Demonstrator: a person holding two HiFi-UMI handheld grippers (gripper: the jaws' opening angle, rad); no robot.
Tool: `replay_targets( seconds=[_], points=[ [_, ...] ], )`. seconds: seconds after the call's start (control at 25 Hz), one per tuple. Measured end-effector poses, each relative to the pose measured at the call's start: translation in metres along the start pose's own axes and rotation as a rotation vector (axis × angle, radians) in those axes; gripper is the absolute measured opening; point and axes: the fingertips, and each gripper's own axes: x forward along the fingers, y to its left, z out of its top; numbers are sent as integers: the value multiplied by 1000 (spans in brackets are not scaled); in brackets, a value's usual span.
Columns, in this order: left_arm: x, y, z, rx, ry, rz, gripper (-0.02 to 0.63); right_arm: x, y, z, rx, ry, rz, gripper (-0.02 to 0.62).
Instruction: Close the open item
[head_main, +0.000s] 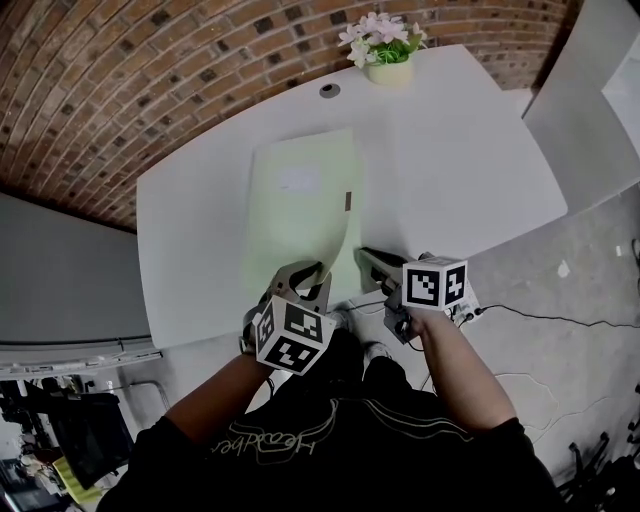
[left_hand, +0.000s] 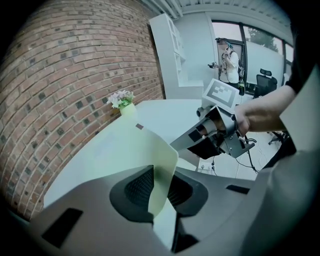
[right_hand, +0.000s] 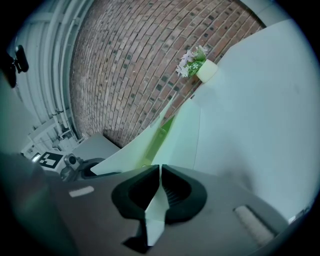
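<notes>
On the white table (head_main: 470, 150) under the brick wall (head_main: 120, 80) we record a pale green flat card folder (head_main: 300, 210) at the near edge, its lifted cover pinched by the left gripper (head_main: 303, 275), its near corner clamped in the right gripper (head_main: 368, 258).

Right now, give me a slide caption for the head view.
Left gripper and right gripper pinch a pale green folder on a white table.
</notes>
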Motion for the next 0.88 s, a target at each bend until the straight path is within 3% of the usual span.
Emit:
replay_targets(
  seconds=[0.88],
  points=[
    [20, -10, -10, 49, 85, -30, 44, -1, 1, -1, 28, -24, 11, 21]
  ],
)
